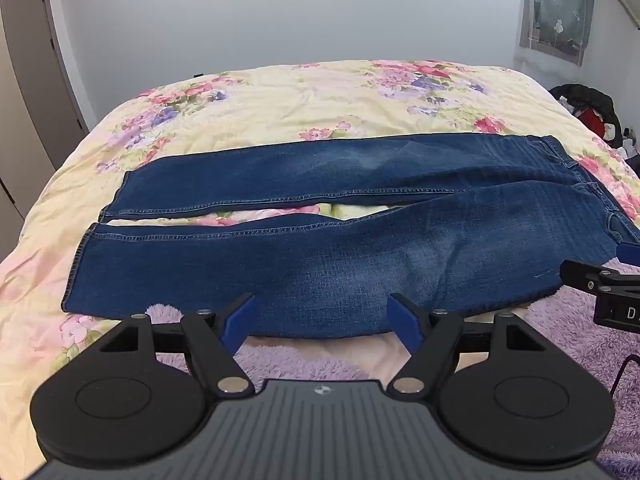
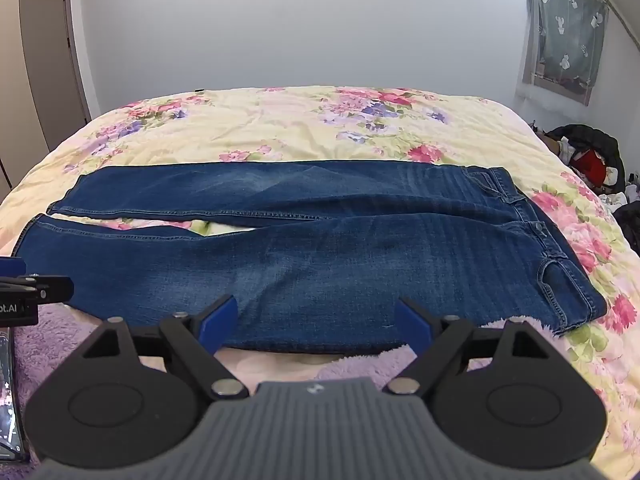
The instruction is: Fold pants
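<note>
Blue jeans point(image 1: 320, 256) lie flat across the bed, legs to the left, waistband to the right; they also show in the right wrist view point(image 2: 320, 264). The two legs lie side by side with a narrow gap. My left gripper point(image 1: 322, 312) is open and empty, just above the near edge of the near leg. My right gripper point(image 2: 316, 316) is open and empty, above the near edge by the thigh. The right gripper's side shows in the left wrist view point(image 1: 600, 280); the left gripper's side shows in the right wrist view point(image 2: 28, 284).
The bed has a yellow floral quilt point(image 1: 320, 96) and a purple fluffy blanket point(image 1: 580, 340) at the near edge. A door point(image 1: 32, 60) stands at the left. Dark clothes and bags point(image 2: 588, 160) are piled at the right, under a curtained window point(image 2: 568, 32).
</note>
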Available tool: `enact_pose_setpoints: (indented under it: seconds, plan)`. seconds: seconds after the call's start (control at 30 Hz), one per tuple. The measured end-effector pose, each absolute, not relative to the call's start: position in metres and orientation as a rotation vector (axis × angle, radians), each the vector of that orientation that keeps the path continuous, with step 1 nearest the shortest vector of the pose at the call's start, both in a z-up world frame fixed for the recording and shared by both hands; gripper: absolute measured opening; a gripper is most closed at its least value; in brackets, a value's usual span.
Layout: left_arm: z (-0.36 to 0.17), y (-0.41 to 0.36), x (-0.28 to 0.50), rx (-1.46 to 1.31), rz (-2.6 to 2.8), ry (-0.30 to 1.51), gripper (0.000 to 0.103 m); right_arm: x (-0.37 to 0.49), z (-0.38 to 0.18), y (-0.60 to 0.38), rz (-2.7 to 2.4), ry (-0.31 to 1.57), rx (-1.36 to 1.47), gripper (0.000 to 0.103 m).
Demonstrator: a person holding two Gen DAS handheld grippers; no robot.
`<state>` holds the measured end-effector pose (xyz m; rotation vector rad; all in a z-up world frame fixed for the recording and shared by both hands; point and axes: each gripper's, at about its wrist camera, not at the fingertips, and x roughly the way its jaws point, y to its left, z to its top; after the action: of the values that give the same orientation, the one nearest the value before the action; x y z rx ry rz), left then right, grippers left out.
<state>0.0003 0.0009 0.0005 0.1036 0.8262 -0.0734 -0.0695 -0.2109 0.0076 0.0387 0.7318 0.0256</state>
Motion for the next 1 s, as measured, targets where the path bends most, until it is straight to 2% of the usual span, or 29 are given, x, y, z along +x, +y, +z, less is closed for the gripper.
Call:
enact_pose_setpoints:
  seconds: [1.0]
  plan:
    - [-0.0016,-0.0013,-0.0019,0.088,-0.078,0.821,0.086,-0.0716,0.0084,-0.2066,0.03,0.734,0.039,0.082]
